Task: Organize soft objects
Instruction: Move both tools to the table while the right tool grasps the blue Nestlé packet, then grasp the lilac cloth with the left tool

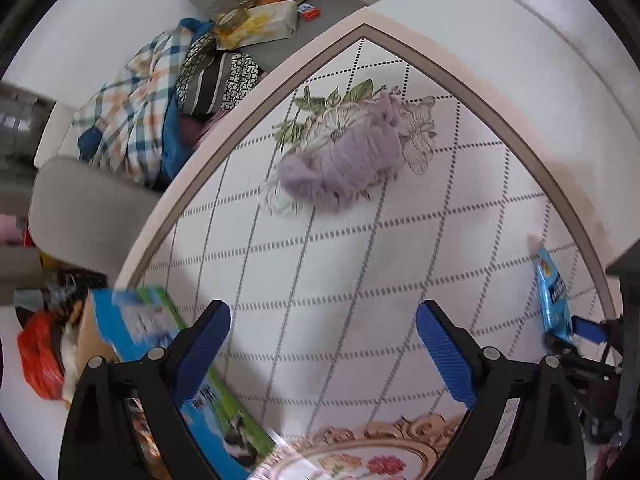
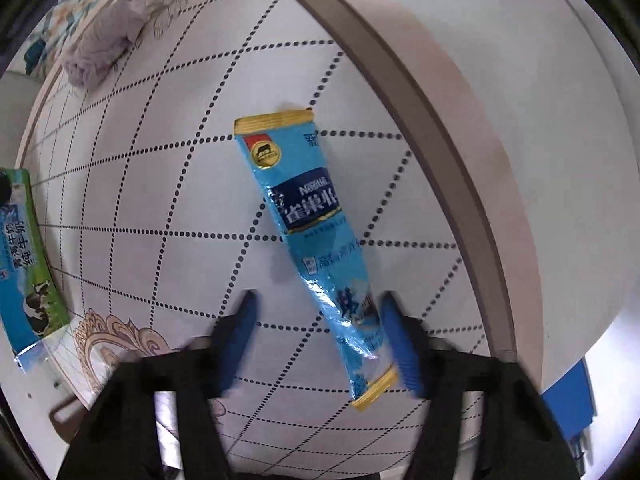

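A lilac knitted bundle [image 1: 344, 160] lies on the patterned white table [image 1: 360, 280], well ahead of my left gripper [image 1: 324, 336], which is open and empty. It also shows far left in the right wrist view [image 2: 104, 40]. A long blue Nestle sachet [image 2: 312, 232] lies on the table; its near end sits between the blue fingers of my right gripper [image 2: 320, 320], close to the right finger [image 2: 400, 344]. The jaws stand wide apart. The sachet also shows at the right in the left wrist view [image 1: 554, 300].
A blue-green milk carton [image 1: 168, 360] lies at the table's left edge, also in the right wrist view [image 2: 28, 264]. Beyond the table, a sofa [image 1: 92, 208] holds a plaid cloth [image 1: 128, 112], cushions and snack packs. A red bag [image 1: 38, 360] sits on the floor at left.
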